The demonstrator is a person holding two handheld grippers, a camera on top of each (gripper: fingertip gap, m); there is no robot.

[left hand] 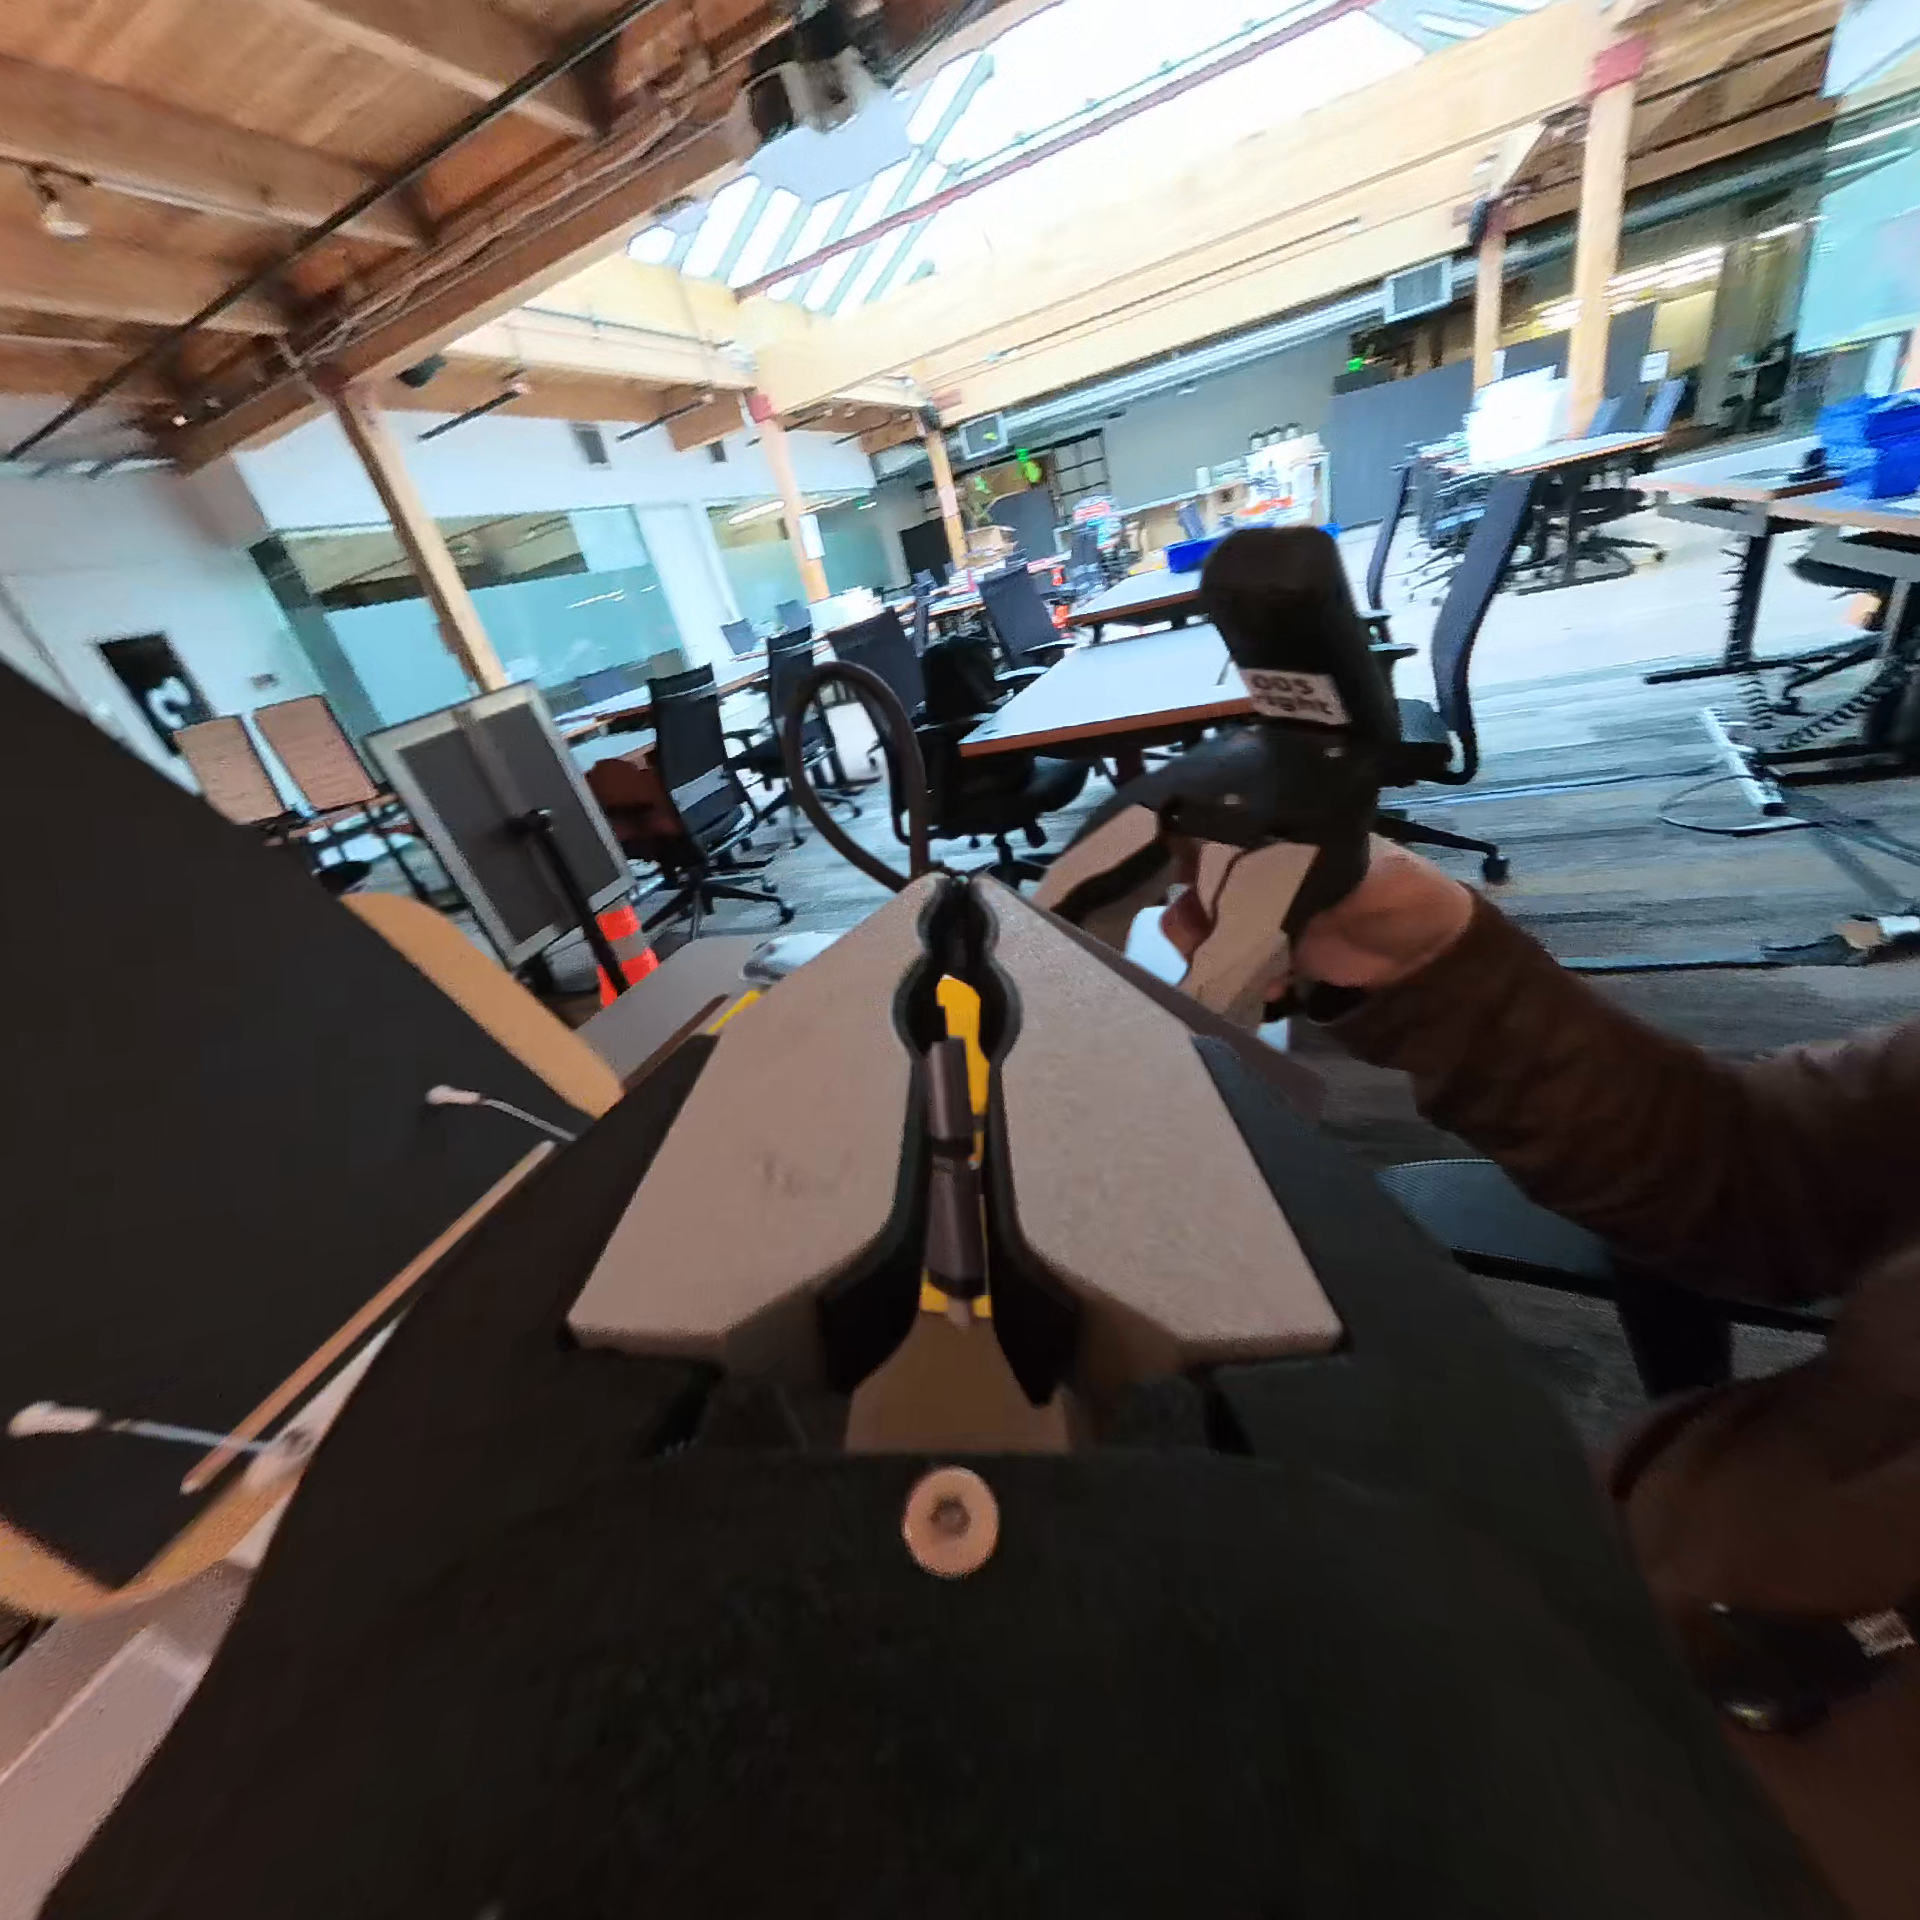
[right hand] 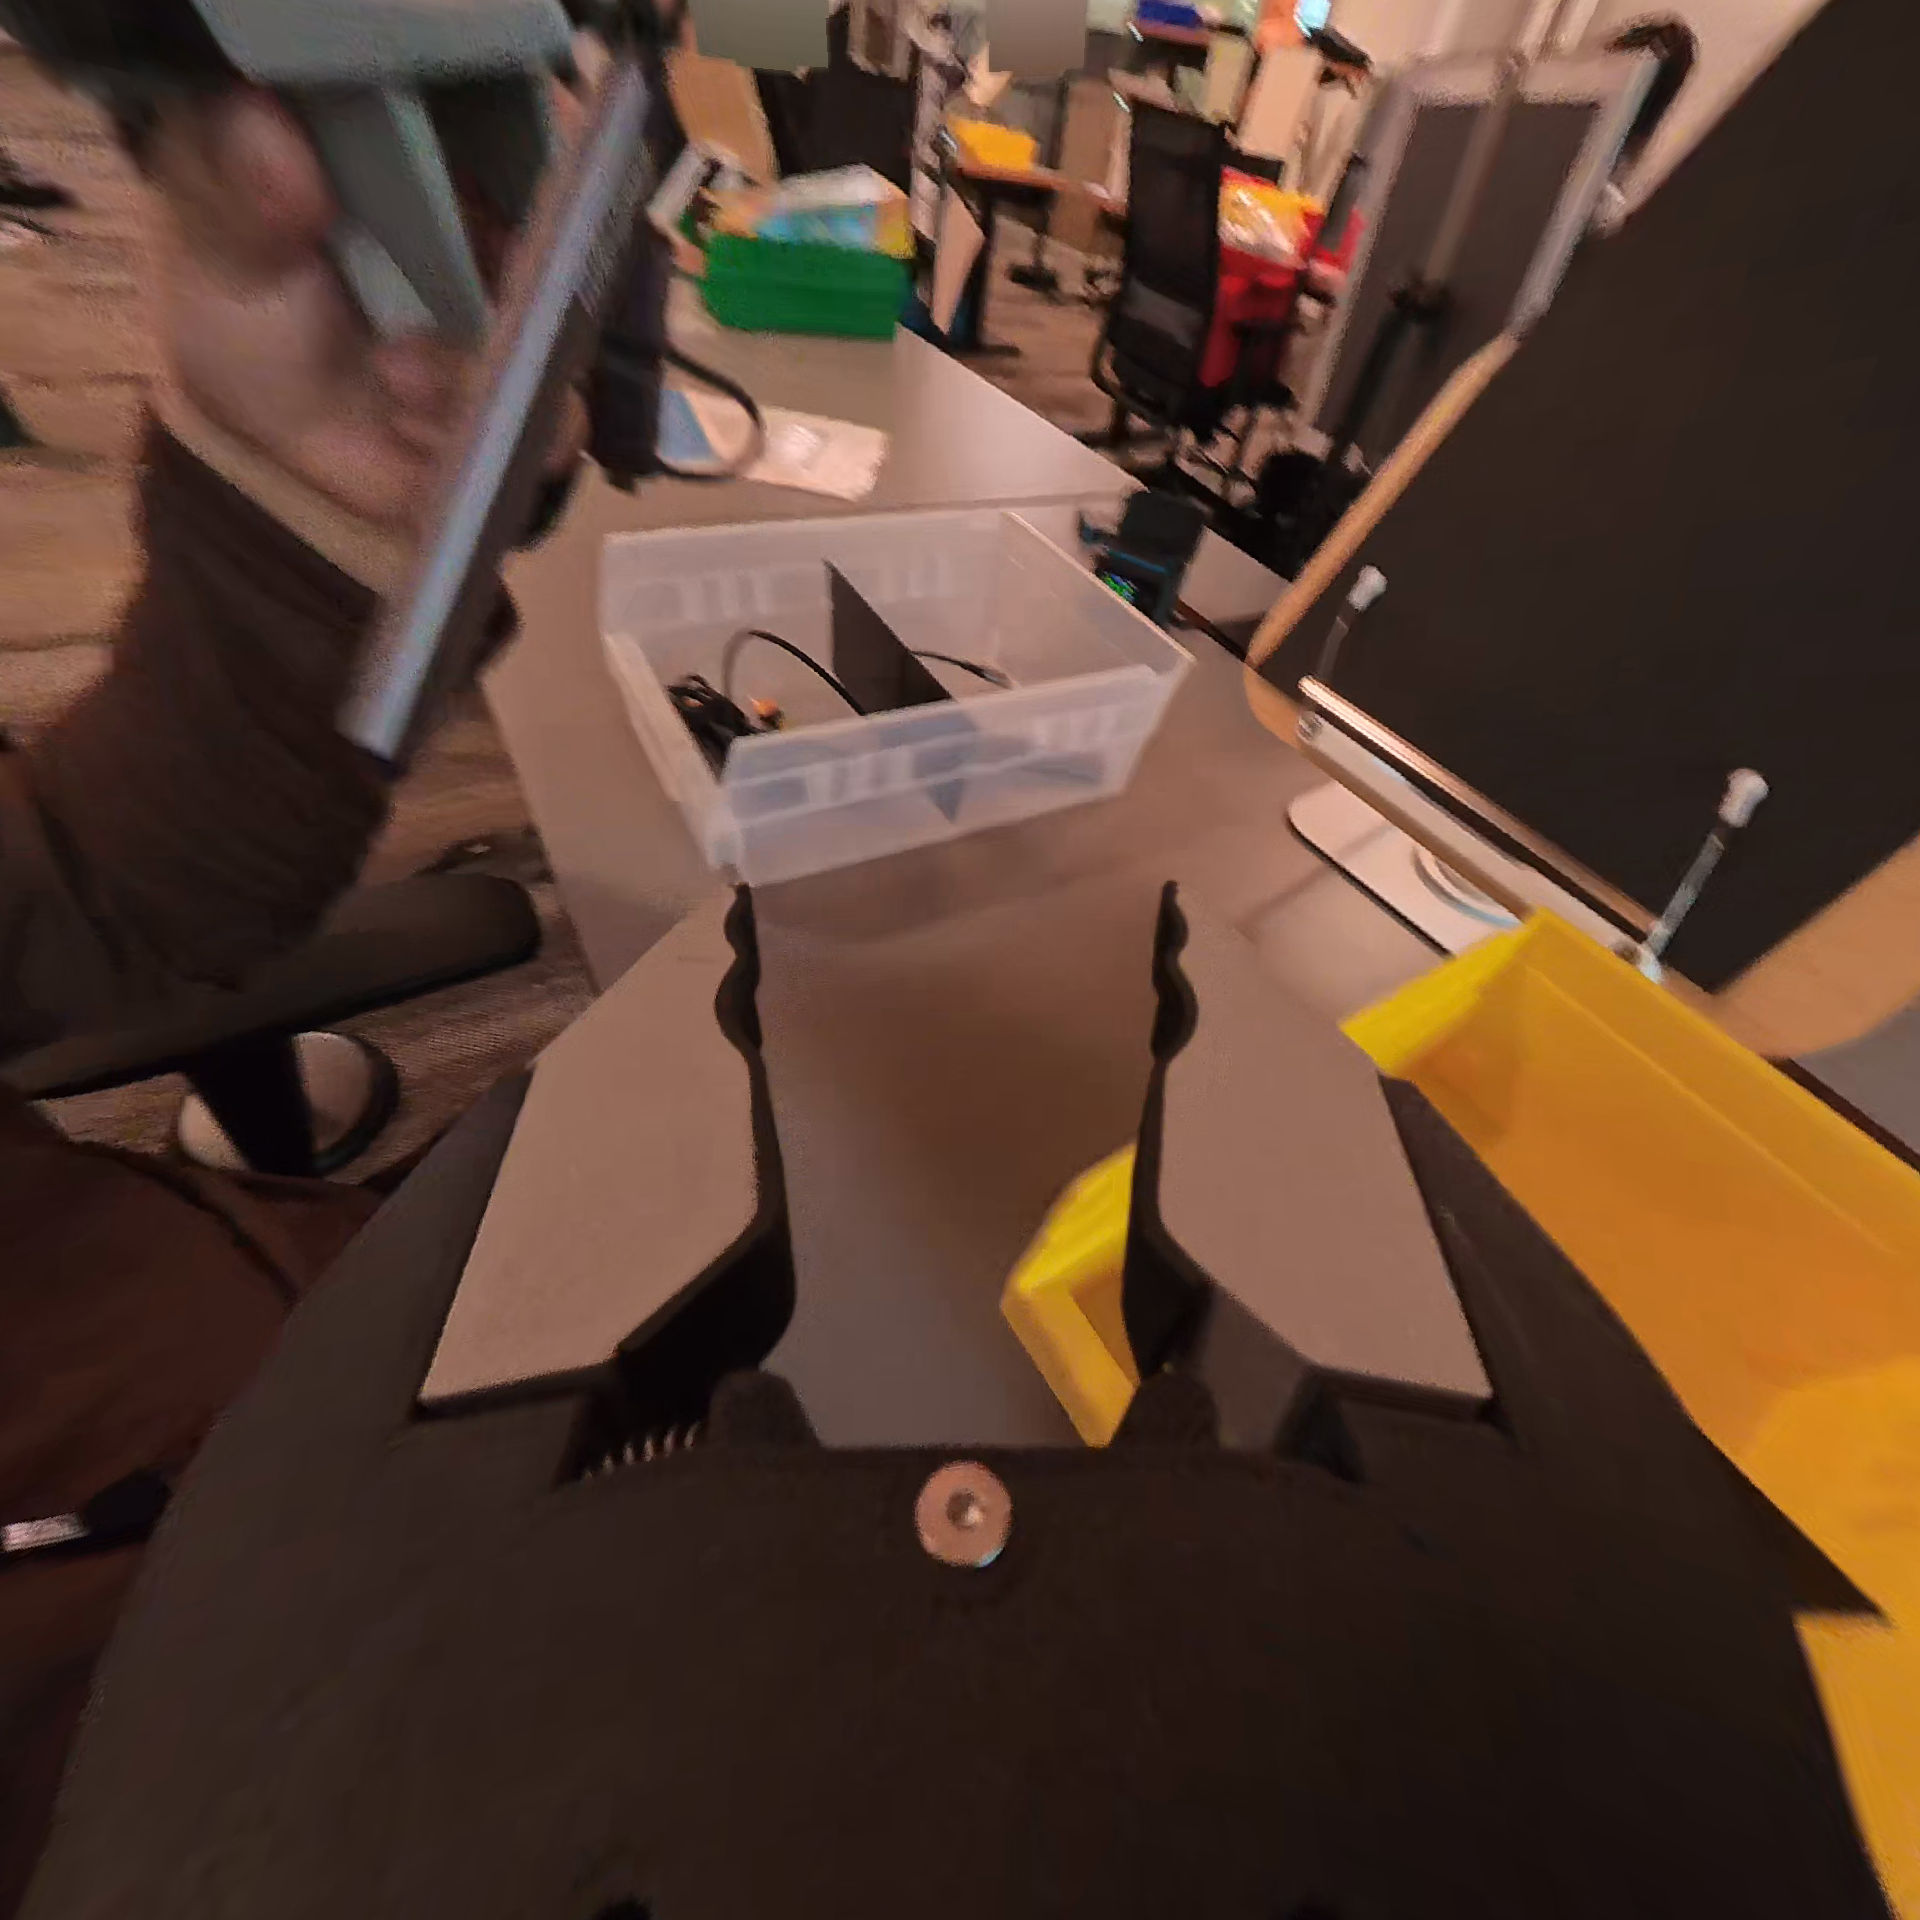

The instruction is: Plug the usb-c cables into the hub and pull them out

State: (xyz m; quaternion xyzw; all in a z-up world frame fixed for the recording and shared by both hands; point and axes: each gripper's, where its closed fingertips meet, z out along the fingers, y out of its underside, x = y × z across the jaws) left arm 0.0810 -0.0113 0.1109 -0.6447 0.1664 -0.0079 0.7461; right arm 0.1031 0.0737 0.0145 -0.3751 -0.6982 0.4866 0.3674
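My left gripper (left hand: pixel 956 894) is shut on a usb-c cable; its grey metal plug (left hand: pixel 951 1174) lies between the fingers, pointing back toward the camera. The black cable (left hand: pixel 831 748) loops out past the fingertips. The gripper is raised and faces the room. My right gripper (right hand: pixel 956 914) is open and empty above the grey table (right hand: pixel 935 1143). It also shows in the left wrist view (left hand: pixel 1169 904), held by a hand to the right. The left gripper (right hand: pixel 582 395) shows blurred at upper left in the right wrist view, with the cable (right hand: pixel 727 416) hanging from it. I cannot make out the hub.
A clear plastic bin (right hand: pixel 935 769) with a black divider and more cables (right hand: pixel 717 707) stands ahead on the table. A yellow bin (right hand: pixel 1662 1195) sits close at the right. A black panel (right hand: pixel 1662 520) on a metal stand rises at the right. Office chairs and desks fill the room beyond. The tips of one gripper are about 15 centimetres away from the tips of the other.
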